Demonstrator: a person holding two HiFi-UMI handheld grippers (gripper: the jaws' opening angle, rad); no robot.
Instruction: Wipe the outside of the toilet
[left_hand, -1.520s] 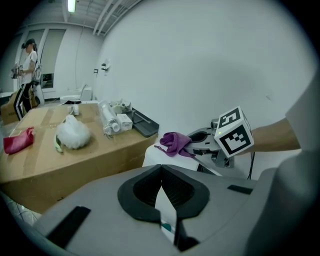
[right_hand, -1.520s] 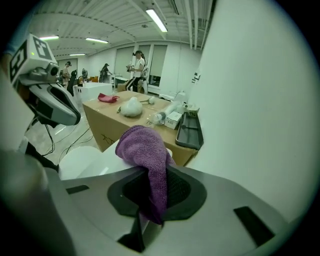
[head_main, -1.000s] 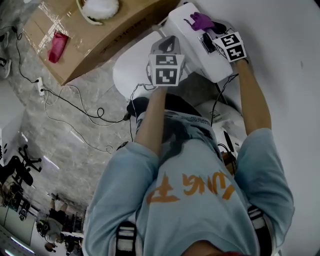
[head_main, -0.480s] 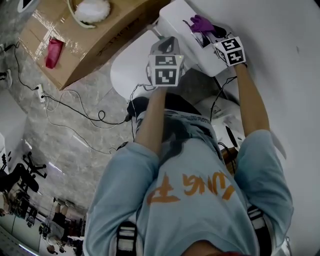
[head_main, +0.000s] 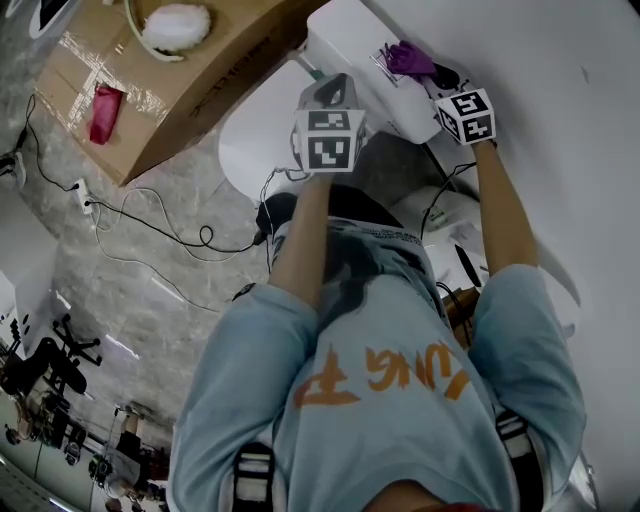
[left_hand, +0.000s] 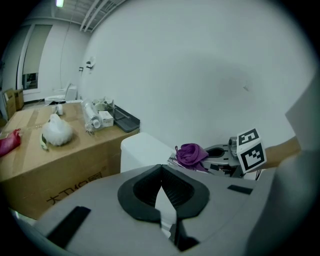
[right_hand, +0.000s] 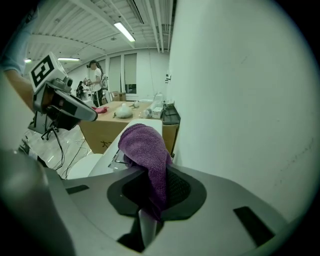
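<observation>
Since a second ago I'm seeing the right gripper sliding with its purple cloth along the toilet tank lid, now sitting nearer the wall-side edge; the left gripper is staying about where it was. Right jaws are pinching the cloth between them, with the cloth bunching up above the tips and resting on the flat white tank top, right beside the white wall. Left gripper is hovering lower, over the gap between the tank and the closed toilet seat lid, apart from both; its jaws are pressing together at the tips, nothing between them. From the left gripper view I'm seeing the cloth and the right gripper's marker cube on the tank's far side. A cardboard box is standing just beside the toilet, carrying a white fluffy lump and a red item. Black cables are trailing over the grey tiled floor. My operator's light blue shirt is filling the lower head view.
</observation>
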